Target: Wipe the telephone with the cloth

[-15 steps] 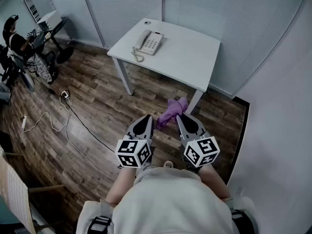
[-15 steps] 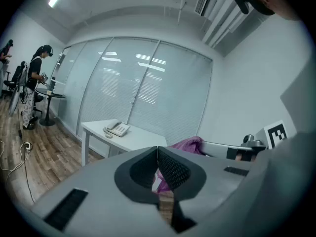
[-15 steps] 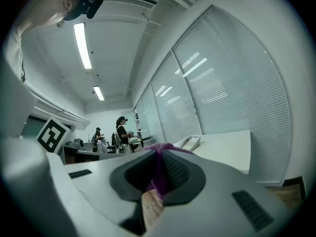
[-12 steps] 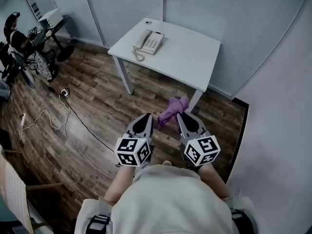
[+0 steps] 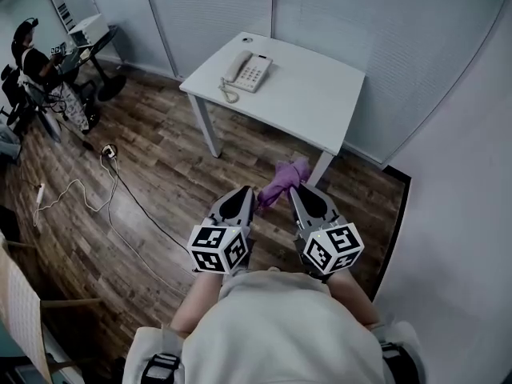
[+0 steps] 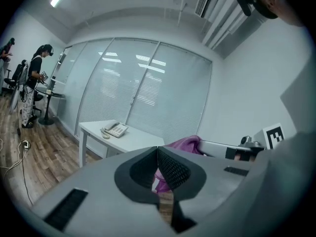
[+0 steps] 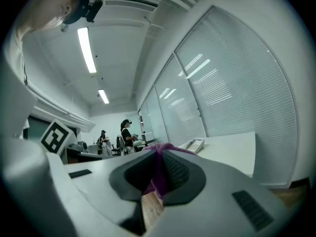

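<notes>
Cloth (image 5: 282,184) pinched tight in right claw (image 5: 298,192), left claw (image 5: 245,194) closed and empty, telephone (image 5: 247,70) well ahead on surface (image 5: 320,110); approach level, grip firm, wipe lightly.

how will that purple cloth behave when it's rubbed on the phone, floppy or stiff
Likely floppy: the purple cloth droops in folds from the right gripper. Probably light, since a small pinch carries it. It may bunch when dragged over the white telephone.

Head view: high, looking steeply down, table (image 5: 312,94) well ahead. Both gripper views: low, forward along own jaws. All three share table and telephone (image 5: 246,70).
</notes>
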{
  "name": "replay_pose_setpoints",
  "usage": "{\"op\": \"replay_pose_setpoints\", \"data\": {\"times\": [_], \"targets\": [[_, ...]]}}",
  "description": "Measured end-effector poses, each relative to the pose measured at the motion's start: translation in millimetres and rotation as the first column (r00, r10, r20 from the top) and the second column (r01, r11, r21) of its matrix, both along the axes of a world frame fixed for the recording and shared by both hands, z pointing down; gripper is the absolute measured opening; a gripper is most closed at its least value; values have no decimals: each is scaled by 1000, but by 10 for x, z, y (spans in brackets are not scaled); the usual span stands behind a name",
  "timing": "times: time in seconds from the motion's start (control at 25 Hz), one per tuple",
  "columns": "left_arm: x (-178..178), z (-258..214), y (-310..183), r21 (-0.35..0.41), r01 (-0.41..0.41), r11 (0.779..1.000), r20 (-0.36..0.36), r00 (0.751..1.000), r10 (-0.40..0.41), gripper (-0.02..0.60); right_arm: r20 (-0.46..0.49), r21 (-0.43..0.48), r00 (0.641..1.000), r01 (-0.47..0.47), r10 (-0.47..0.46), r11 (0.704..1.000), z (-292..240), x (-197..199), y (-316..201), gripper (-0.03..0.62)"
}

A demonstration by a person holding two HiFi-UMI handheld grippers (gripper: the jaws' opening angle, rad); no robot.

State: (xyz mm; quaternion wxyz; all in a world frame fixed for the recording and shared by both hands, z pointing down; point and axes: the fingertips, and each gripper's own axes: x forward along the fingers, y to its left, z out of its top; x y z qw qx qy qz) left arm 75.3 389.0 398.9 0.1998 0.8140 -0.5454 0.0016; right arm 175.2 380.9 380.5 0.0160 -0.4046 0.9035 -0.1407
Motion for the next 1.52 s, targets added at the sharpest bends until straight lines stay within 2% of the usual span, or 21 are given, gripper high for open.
{"op": "replay_pose_setpoints", "data": {"times": [0.12,0.44,0.76,1.08,1.52], "targets": [[71,15,4,5,-5,1000,14,1000,4,21,67,-16,998,14,-13,1000,-39,69,-11,48],[208,109,23,-25,23,999,28,999,-22,21,34,-11,999,19,-19,1000,24,251,-47,48],[232,105,13,-47,57,997,-3,998,-57,21,41,-15,999,14,-13,1000,46,364,-143,48],[195,108,-121,-63,90,994,-37,995,-93,21,51,-18,998,38,-37,999,43,346,-279,48],[90,149,-526,-65,72,995,-55,996,-76,21,69,-20,997,31,-29,999,65,217,-648,48]]}}
